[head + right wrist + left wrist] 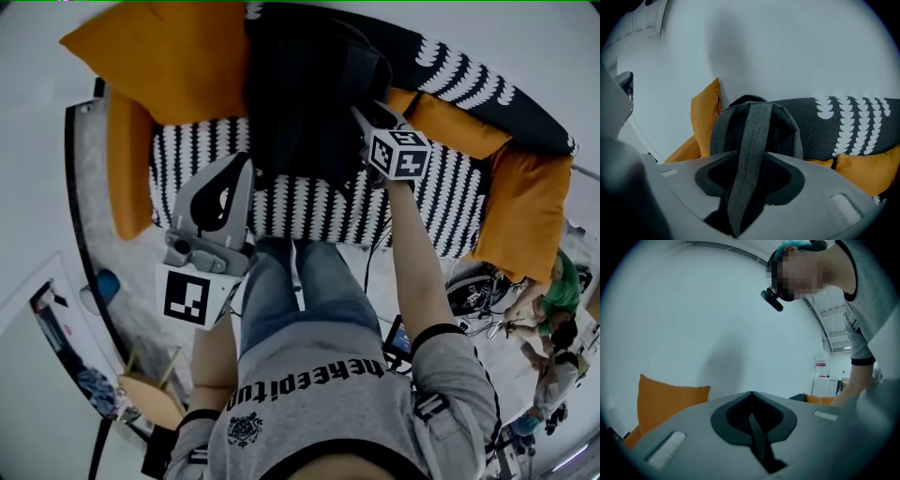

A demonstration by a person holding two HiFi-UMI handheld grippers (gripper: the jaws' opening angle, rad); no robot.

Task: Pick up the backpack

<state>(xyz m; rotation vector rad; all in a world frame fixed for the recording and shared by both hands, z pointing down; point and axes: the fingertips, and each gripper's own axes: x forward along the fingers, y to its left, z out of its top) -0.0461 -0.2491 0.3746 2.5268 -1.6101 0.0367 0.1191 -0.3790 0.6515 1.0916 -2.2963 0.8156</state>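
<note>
Backpack (309,94) upright on sofa (450,197), against backrest, orange cushion (159,56) just beside.

Right tool (363,116) released: jaws apart, grey strap (752,140) running between them, not pinched.

Left tool (242,169) clenched, empty, well apart from pack.

Risks:
- Closing off-centre on thin webbing, strap slips out.
- One-strap lift, pack likely swings or tips.

Views:
- Right gripper view shows strap between jaws.
- Head view loses it, dark on dark.
- Left gripper view shows wall and cushion, no pack.
</note>
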